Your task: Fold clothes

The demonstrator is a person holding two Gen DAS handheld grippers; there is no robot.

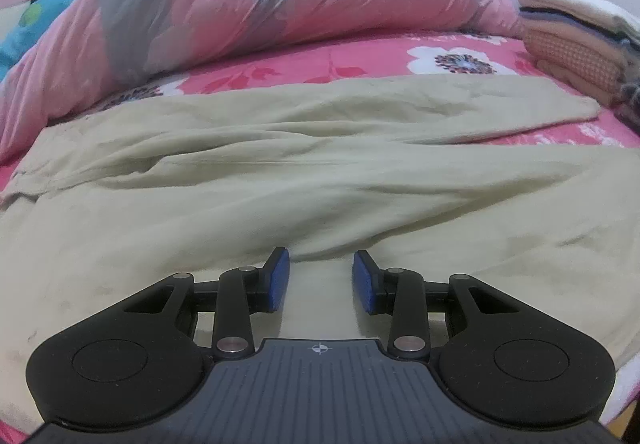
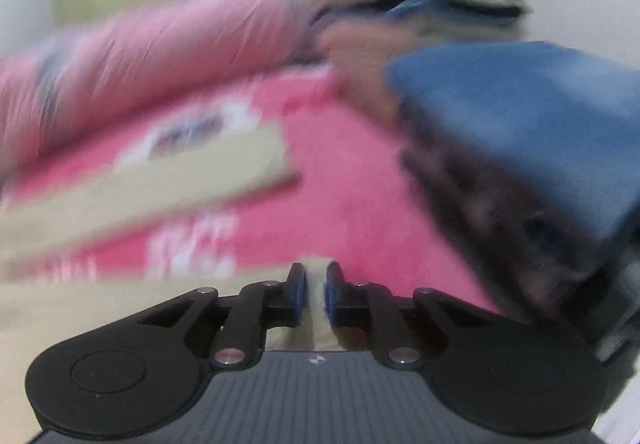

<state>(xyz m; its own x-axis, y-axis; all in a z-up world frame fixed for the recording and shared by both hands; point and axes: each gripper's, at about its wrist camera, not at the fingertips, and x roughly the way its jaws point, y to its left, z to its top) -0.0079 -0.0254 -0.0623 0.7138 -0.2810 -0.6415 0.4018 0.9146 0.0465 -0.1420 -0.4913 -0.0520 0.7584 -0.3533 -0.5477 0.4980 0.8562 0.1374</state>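
The left gripper point(image 1: 320, 278) is spread wide with nothing between its blue pads point(image 1: 279, 280); it sits low over the tan clothes point(image 1: 320, 180). The right gripper point(image 2: 316, 294) is pinched tight on a fold of that same tan cloth point(image 2: 318, 300). The tan clothes lie spread out and wrinkly across a pink flowery bed sheet point(image 1: 360, 62). Behind them is a big puffy pink and gray blanket point(image 1: 260, 0). In the blurry right view, a stack of folded clothes with a blue one on top point(image 2: 520, 116) sits near the right gripper.

Left tongs point(image 1: 320, 280) parted; right tongs point(image 2: 316, 294) pinched together.
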